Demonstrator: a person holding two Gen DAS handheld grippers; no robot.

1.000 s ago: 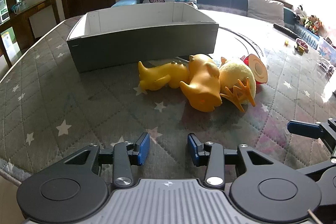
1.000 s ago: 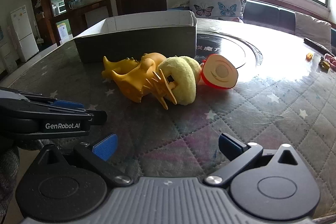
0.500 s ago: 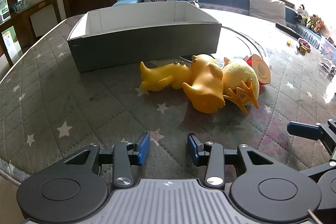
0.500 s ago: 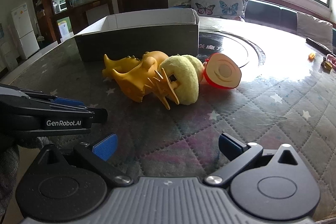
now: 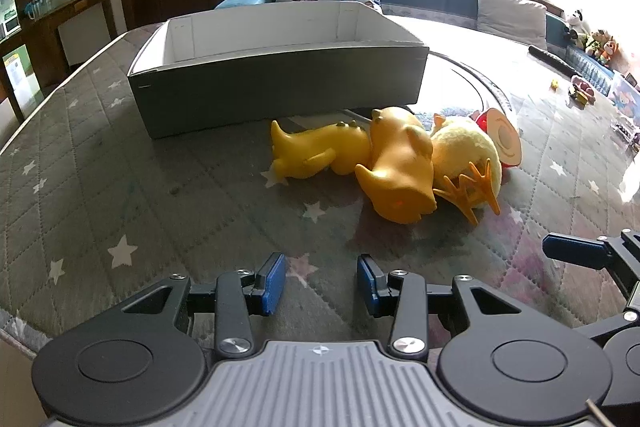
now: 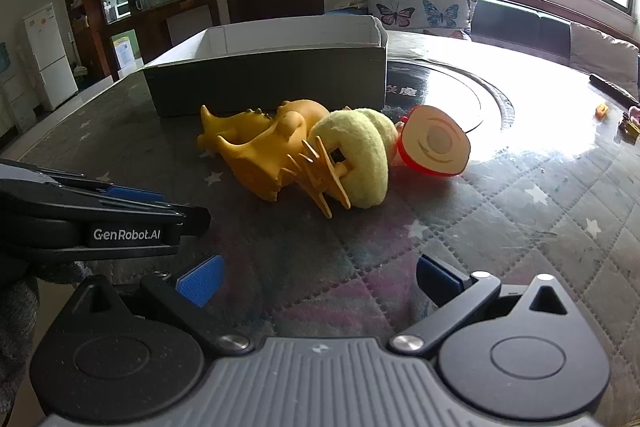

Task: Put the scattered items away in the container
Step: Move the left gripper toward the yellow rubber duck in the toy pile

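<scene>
My left gripper (image 5: 321, 283) hovers above the quilted table (image 5: 120, 187), fingers apart, empty. Ahead stands the grey box (image 5: 276, 91); before it lie two yellow rubber toys (image 5: 320, 151), a plush duck (image 5: 466, 155), a red half-fruit (image 5: 502, 143). My right gripper (image 6: 318, 279) spreads wide, empty.

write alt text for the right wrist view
The open right gripper hovers over a quilted table, facing a pile of toys: two yellow rubber dinosaurs, a plush duck and a halved toy apple. A grey box sits behind them.
</scene>
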